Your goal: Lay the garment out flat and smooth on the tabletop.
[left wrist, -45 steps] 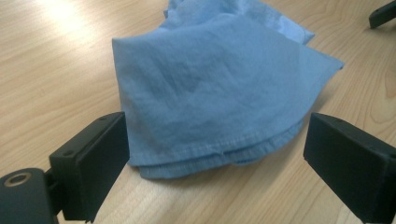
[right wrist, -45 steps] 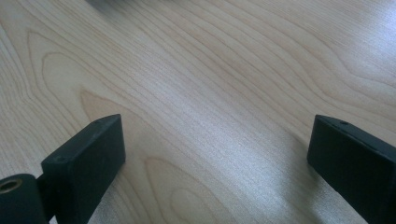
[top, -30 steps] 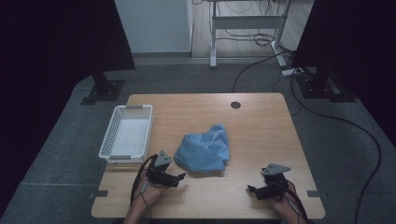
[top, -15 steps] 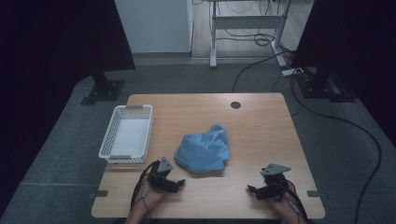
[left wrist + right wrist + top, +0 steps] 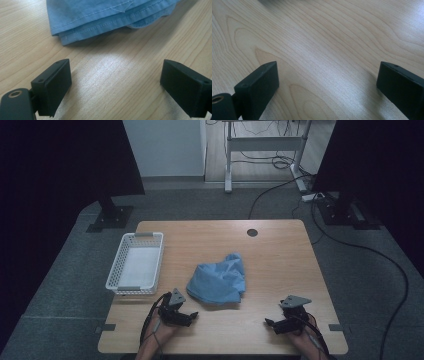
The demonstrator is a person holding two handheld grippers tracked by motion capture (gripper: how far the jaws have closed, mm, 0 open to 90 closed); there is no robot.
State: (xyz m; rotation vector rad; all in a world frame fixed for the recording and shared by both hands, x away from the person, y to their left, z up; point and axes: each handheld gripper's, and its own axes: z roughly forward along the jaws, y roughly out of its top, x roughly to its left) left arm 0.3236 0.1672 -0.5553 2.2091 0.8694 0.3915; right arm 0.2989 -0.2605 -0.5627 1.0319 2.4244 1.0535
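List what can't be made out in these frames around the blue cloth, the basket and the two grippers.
- Blue cloth: left gripper view cuts it off at the top edge; what kind of garment it is stays unclear. High view: its folds hide the underside.
- White basket: too small in the high view to tell whether the pale bottom is a liner or bare.
- Left gripper and right gripper: the person's hands are cut off by the bottom edge of the high view.

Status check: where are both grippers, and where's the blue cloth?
Left gripper open, empty, just short of crumpled blue cloth. Right gripper open, empty, over bare wooden table. White plastic basket sits left, apart from the cloth.
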